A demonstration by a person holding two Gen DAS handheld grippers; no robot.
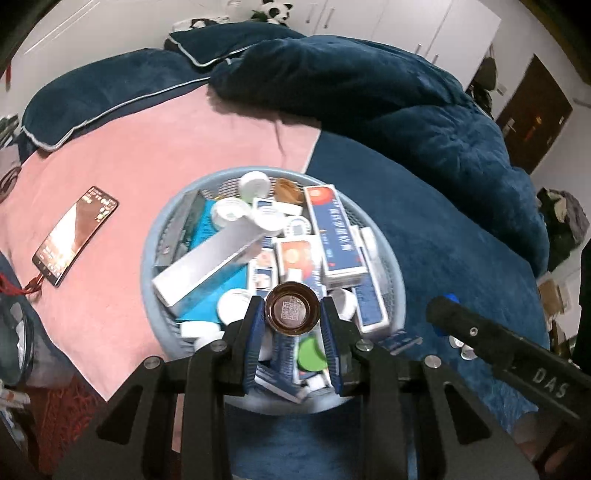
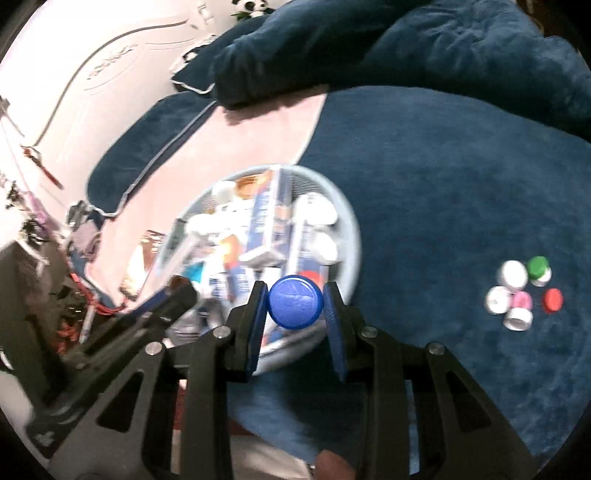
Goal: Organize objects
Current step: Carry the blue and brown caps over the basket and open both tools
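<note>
Left wrist view: our left gripper [image 1: 292, 314] is pinched tight on a brown cap [image 1: 292, 312], right above the stuffed blue basket [image 1: 155, 236]. Phone [image 1: 75, 236] sits well off left. Right gripper [image 2: 294, 306] squeezes a blue cap [image 2: 295, 301]; loose caps [image 2: 521, 292] lie far right.

Phone [image 1: 75, 236] on pink sheet [image 1: 155, 155], navy duvet [image 1: 369, 96] — toy panda [image 1: 275, 9], white wardrobe [image 1: 424, 22]
</note>
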